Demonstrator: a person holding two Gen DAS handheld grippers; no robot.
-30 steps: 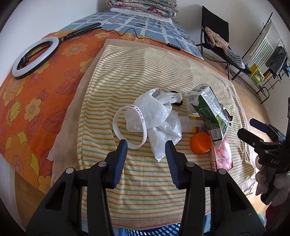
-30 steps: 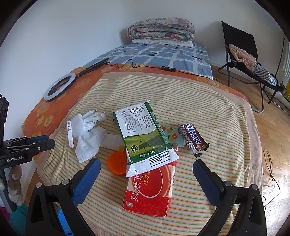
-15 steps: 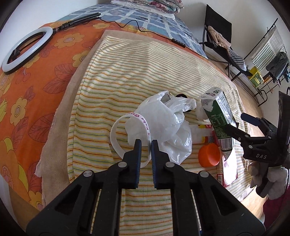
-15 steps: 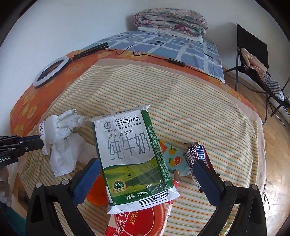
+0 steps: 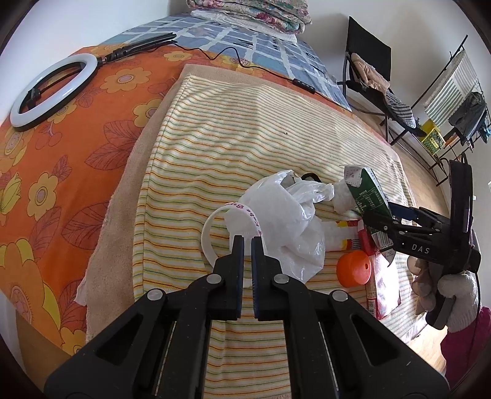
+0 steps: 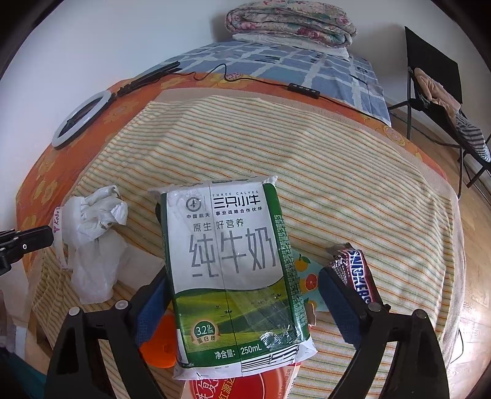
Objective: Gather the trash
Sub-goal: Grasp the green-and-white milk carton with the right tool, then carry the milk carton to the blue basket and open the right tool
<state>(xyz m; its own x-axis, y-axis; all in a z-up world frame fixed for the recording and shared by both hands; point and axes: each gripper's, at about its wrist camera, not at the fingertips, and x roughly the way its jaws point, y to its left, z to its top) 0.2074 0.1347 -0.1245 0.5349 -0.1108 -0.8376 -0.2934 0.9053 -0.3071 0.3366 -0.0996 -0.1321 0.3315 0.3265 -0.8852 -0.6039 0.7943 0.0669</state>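
Observation:
A pile of trash lies on a striped towel (image 5: 245, 132). My left gripper (image 5: 247, 242) is shut on the near edge of a white tape ring (image 5: 208, 236) that lies against a crumpled white plastic bag (image 5: 285, 221). My right gripper (image 6: 242, 288) is open, with its fingers on either side of a green and white milk carton (image 6: 230, 270) that lies between them; it also shows in the left wrist view (image 5: 399, 227). Under the carton lie a red packet (image 6: 245, 383) and an orange lid (image 6: 159, 346). A Snickers wrapper (image 6: 359, 276) lies to the right.
The towel covers an orange flowered bedspread (image 5: 61, 147). A white ring light (image 5: 52, 89) with a black cable lies at the far left. A folded quilt (image 6: 291, 21) sits at the head of the bed. A black chair (image 6: 435, 79) stands on the wooden floor to the right.
My left gripper has closed from open onto the tape ring. My right gripper has moved forward and its fingers have come in around the milk carton.

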